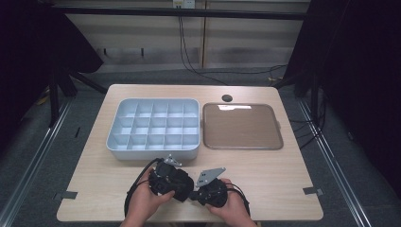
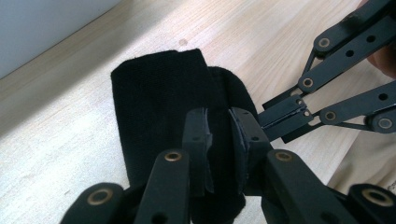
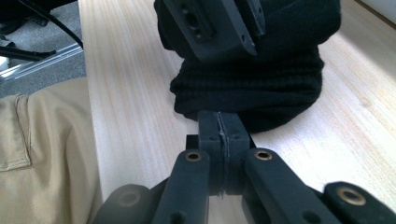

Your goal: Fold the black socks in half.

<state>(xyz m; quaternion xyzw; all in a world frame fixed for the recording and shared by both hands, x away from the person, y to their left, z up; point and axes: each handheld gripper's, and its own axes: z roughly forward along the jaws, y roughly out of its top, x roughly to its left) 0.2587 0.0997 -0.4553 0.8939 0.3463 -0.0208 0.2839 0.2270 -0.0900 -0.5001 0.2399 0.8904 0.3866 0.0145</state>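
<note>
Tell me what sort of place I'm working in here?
Likely a lab recording station, not a home: a wooden table with a grey compartment tray and a brown tray, dark curtains at the sides, floor rails and cables beyond.

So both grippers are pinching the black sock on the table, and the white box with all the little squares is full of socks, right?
Not quite. The white compartment box is empty: the high view shows every square bare. The rest holds: the left gripper is clamped on the black sock, and the right gripper pinches its edge, down on the wooden table.
</note>
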